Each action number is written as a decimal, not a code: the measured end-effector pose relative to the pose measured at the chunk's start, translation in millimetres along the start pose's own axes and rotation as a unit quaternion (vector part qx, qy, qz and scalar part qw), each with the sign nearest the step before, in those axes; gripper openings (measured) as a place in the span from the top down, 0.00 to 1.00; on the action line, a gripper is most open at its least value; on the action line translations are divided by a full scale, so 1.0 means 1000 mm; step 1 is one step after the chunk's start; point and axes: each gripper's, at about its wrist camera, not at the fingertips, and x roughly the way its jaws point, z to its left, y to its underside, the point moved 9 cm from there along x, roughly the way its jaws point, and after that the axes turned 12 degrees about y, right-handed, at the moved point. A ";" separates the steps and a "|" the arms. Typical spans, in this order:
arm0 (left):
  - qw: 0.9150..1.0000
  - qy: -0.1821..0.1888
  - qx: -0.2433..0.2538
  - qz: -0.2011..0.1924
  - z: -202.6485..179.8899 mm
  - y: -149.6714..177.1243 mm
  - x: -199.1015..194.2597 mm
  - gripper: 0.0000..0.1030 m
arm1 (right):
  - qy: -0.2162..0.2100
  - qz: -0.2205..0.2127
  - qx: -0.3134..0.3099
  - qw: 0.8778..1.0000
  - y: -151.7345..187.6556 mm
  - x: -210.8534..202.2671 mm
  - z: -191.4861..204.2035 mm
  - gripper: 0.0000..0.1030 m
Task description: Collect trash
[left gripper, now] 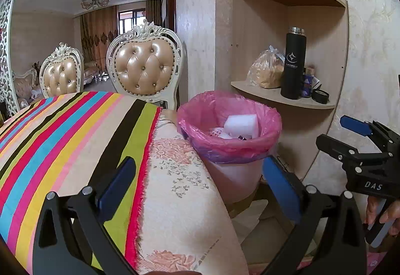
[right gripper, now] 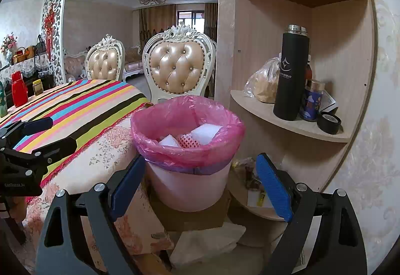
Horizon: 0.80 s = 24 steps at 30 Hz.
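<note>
Lower frame: left tool (left gripper: 197,190) and right tool (right gripper: 202,185) both gape wide, holding nothing. Centre: the pink-lined bin (right gripper: 190,175) already holds white foam scraps (right gripper: 206,133). The striped counter (left gripper: 62,130) at left looks cleared; collecting seems finished.

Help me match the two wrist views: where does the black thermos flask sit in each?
Left wrist: black thermos flask stands right of centre on the corner shelf.
Right wrist: it stands upper right, same shelf.
Shared landmark: the pink-lined trash bin, lower left of the flask.
</note>
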 end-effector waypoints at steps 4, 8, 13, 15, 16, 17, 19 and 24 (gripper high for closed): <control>1.000 -0.001 0.000 -0.003 0.001 -0.001 -0.001 0.05 | 0.000 -0.001 0.000 1.000 0.000 -0.001 0.000 0.18; 1.000 -0.003 0.001 -0.005 0.000 -0.002 -0.002 0.05 | -0.001 -0.004 0.001 1.000 -0.002 -0.002 0.001 0.18; 1.000 -0.004 0.002 -0.006 -0.001 -0.003 -0.002 0.04 | -0.003 -0.006 0.000 1.000 -0.003 -0.004 0.002 0.18; 1.000 -0.003 0.002 -0.006 -0.002 -0.004 -0.001 0.05 | -0.004 -0.007 0.000 1.000 -0.003 -0.005 0.002 0.18; 1.000 -0.003 0.002 -0.007 -0.002 -0.004 -0.001 0.05 | -0.003 -0.006 0.000 1.000 -0.003 -0.004 0.002 0.18; 1.000 -0.003 0.002 -0.007 -0.002 -0.005 -0.001 0.05 | -0.003 -0.007 0.000 1.000 -0.003 -0.005 0.002 0.18; 1.000 -0.003 0.002 -0.007 -0.002 -0.005 -0.001 0.05 | -0.004 -0.006 0.000 1.000 -0.003 -0.005 0.002 0.18; 1.000 0.000 0.001 -0.009 -0.004 -0.007 -0.002 0.04 | -0.004 -0.007 0.000 1.000 -0.004 -0.005 0.003 0.18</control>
